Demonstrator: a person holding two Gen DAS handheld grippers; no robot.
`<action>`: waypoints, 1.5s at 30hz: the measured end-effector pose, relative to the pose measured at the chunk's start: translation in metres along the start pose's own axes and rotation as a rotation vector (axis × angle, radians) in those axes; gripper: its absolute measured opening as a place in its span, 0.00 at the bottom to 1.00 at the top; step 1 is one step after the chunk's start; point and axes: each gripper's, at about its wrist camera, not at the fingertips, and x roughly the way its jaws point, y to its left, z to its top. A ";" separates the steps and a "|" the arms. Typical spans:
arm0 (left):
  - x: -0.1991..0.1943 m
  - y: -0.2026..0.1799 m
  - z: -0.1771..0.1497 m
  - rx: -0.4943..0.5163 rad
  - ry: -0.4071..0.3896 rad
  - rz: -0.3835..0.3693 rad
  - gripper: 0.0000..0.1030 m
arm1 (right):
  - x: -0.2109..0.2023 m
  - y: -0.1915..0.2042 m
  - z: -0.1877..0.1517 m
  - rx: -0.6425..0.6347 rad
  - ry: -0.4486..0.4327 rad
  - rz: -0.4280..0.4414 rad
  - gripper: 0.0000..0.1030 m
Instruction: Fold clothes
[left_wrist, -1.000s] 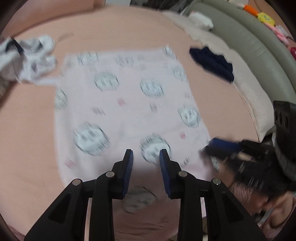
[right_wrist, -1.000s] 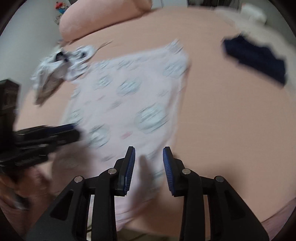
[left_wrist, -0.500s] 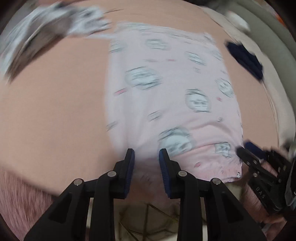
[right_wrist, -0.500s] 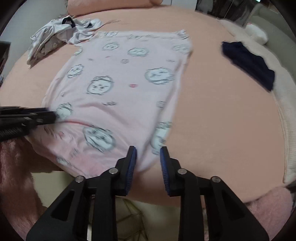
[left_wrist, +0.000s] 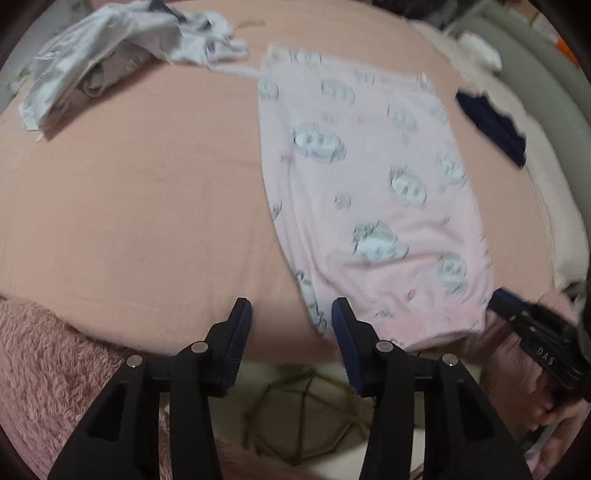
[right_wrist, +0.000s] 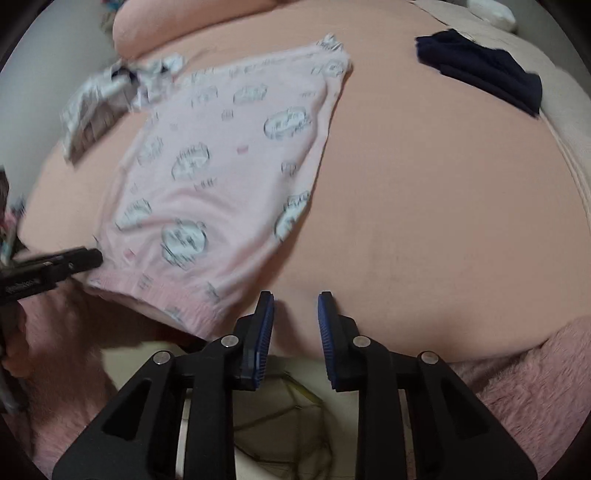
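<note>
The left gripper (left_wrist: 291, 314) is being held wide, nothing between its jaws, just beside the near left corner of the pink printed garment (left_wrist: 373, 206). The right gripper (right_wrist: 295, 310) is being held at a narrower gap, likewise holding nothing, just off the garment's (right_wrist: 221, 177) near right corner. The garment is being kept spread flat on the peach bed (left_wrist: 147, 192), its hem at the near edge. A crumpled white garment (left_wrist: 110, 59) is lying at the far left, a dark navy garment (right_wrist: 480, 77) well apart at the far right.

"DAS" on right tool (left_wrist: 532, 339)
</note>
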 end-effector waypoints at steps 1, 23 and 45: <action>-0.002 -0.004 0.001 0.001 -0.013 -0.017 0.46 | -0.003 0.002 0.005 0.006 -0.026 0.022 0.24; 0.043 -0.042 0.012 0.286 0.055 0.100 0.46 | 0.025 0.040 0.028 -0.146 0.035 0.086 0.21; 0.036 -0.025 -0.035 0.454 -0.027 0.131 0.48 | 0.013 0.069 -0.011 -0.281 -0.005 0.037 0.21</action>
